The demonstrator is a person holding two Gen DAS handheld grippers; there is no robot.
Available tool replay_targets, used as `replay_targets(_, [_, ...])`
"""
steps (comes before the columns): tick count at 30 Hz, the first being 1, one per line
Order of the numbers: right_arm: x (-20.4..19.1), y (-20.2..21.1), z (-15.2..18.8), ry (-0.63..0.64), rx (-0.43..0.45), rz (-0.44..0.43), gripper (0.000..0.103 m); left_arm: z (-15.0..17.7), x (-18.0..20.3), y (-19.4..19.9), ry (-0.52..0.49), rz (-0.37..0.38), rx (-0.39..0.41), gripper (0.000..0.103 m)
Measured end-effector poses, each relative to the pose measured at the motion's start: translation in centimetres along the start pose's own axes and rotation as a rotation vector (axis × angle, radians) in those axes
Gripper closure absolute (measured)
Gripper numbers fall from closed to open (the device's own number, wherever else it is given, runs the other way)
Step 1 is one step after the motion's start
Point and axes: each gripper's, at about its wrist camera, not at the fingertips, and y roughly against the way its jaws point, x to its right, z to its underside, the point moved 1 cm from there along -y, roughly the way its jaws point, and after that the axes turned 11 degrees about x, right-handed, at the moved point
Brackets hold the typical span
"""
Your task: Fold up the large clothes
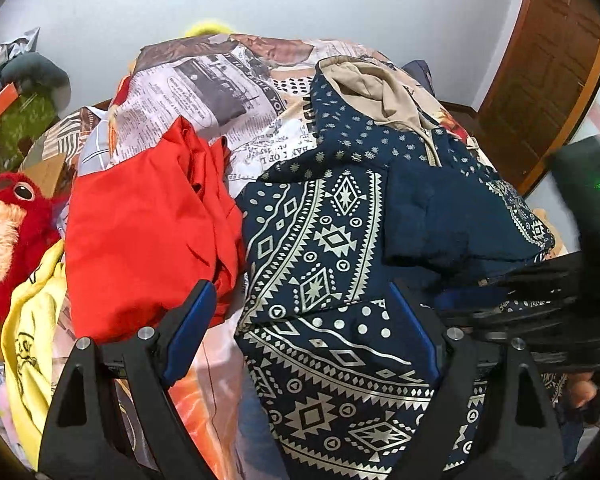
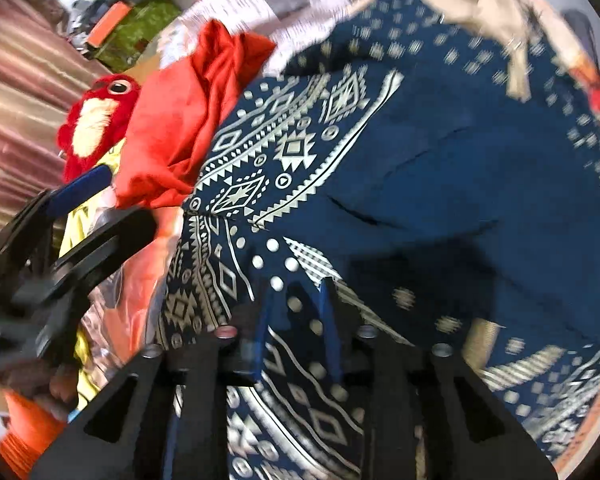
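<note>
A large navy garment (image 1: 340, 248) with white geometric print and a beige hood lining lies partly folded on a bed; it fills the right wrist view (image 2: 440, 152). My left gripper (image 1: 300, 300) is open, its blue-padded fingers (image 1: 192, 328) spread above the garment's near left part and the red cloth. My right gripper (image 2: 298, 292) has its fingers close together with a fold of the navy fabric between them. It shows blurred at the right edge of the left wrist view (image 1: 540, 300).
A red garment (image 1: 148, 240) lies left of the navy one. A yellow garment (image 1: 32, 320) and a red plush toy (image 1: 8, 232) sit at the left. A newspaper-print bedsheet (image 1: 220, 92) covers the bed. A wooden door (image 1: 548, 60) stands at the right.
</note>
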Motion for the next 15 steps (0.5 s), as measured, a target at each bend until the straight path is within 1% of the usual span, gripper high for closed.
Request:
replay_targets(1, [0.5, 1.3, 0.1, 0.001, 0.027, 0.001, 0.067, -0.1, 0.2, -0.1, -0.006, 0.001, -0.001, 0.017])
replay_targets(3, [2.0, 3.8, 0.2, -0.001, 0.094, 0.044, 0.064, -0.3, 1.1, -0.4, -0.025, 0.007, -0.003, 0.017])
replay_targets(5, [3.6, 6.6, 0.3, 0.022, 0.167, 0.124, 0.062, -0.5, 2.2, -0.7, -0.048, 0.012, -0.004, 0.017])
replay_targets(6, [4.4, 7.6, 0.4, 0.029, 0.19, 0.157, 0.061, -0.6, 2.9, -0.9, -0.066, 0.018, -0.006, 0.017])
replay_targets(10, [8.1, 11.2, 0.9, 0.017, 0.257, 0.277, 0.056, -0.6, 6.2, -2.5, -0.161, 0.022, -0.024, 0.017])
replay_targets(11, [9.4, 12.0, 1.2, 0.006, 0.273, 0.319, 0.056, -0.6, 7.2, -2.9, -0.189, 0.024, -0.026, 0.017])
replay_targets(13, [10.9, 12.6, 1.5, -0.014, 0.29, 0.377, 0.054, -0.4, 8.9, -3.5, -0.241, 0.036, -0.03, 0.017])
replay_targets(15, [12.8, 12.8, 1.5, -0.052, 0.291, 0.416, 0.053, 0.0, 11.0, -4.4, -0.302, 0.053, -0.038, 0.017])
